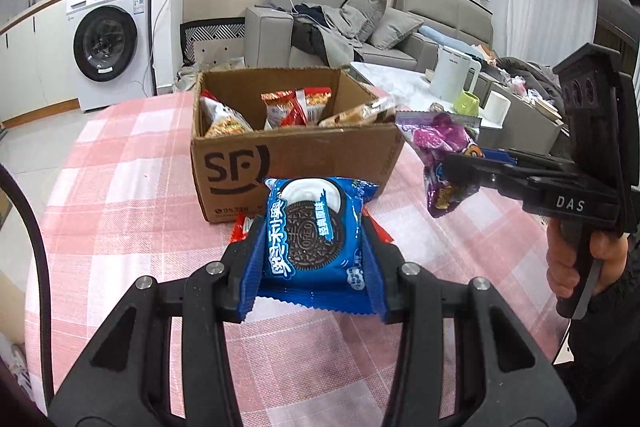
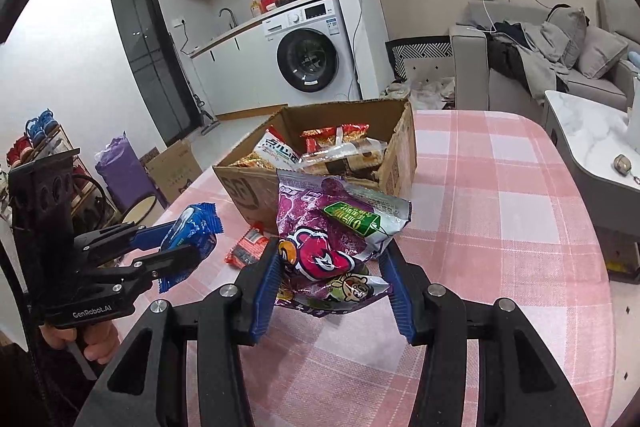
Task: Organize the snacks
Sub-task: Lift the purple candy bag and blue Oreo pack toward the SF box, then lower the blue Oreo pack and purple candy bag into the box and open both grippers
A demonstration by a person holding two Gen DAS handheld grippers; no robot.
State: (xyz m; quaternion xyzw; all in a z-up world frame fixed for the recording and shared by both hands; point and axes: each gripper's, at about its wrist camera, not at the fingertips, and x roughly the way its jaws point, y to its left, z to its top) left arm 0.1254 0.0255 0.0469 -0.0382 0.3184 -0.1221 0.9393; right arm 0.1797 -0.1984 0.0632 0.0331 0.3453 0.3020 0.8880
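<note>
Snacks mid-transfer, two packets up off the pink checked tablecloth (image 1: pixel 120 187) and headed for the cardboard box (image 1: pixel 296 163). Blue cookie packet (image 1: pixel 314 239) clamped between the pads of the left gripper (image 1: pixel 314 247), just in front of the box's printed side. Purple snack bag (image 2: pixel 332 247) pinched in the right gripper (image 2: pixel 332 283), beside the box's near right corner. Box already part filled with red and orange packets (image 1: pixel 296 107) and a clear-wrapped one. Carry step in hand, by the look of it; next move likely needs both packets brought over the box rim, then jaws spread to drop them among the rest. One red packet (image 2: pixel 248 247) left flat on the cloth in front of the box, probably due next. Beyond the box, a washing machine (image 1: pixel 110 45) under a counter, a grey sofa (image 1: pixel 360 27) strewn with clothes, a white kettle (image 1: pixel 454 73) on a side table.
</note>
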